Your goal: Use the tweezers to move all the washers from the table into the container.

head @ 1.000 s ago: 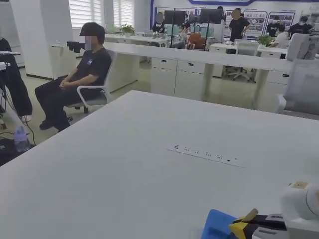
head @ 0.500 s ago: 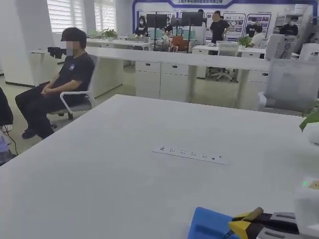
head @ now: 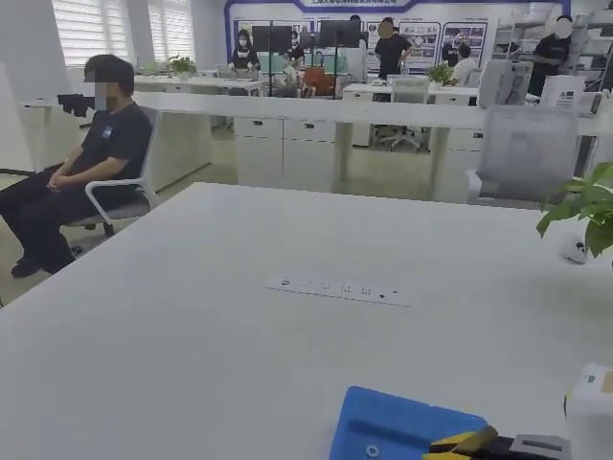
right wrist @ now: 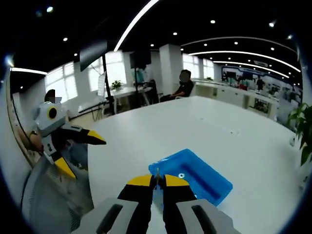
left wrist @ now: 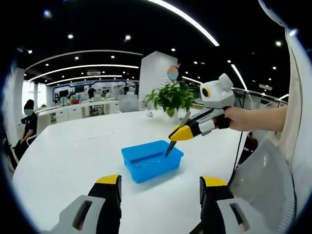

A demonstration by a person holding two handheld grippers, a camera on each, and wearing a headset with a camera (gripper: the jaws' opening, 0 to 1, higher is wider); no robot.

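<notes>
As my head view is swinging onto the shallow blue plastic container, a small metal washer is lying inside, my right gripper pinching slim steel tweezers over that container, my left gripper holding its jaws spread.

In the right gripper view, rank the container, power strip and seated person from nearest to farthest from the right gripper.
1. Container: just ahead of the right gripper, slightly right.
2. Power strip: mid-table, farther ahead.
3. Seated person: beyond the table's far edge.
</notes>
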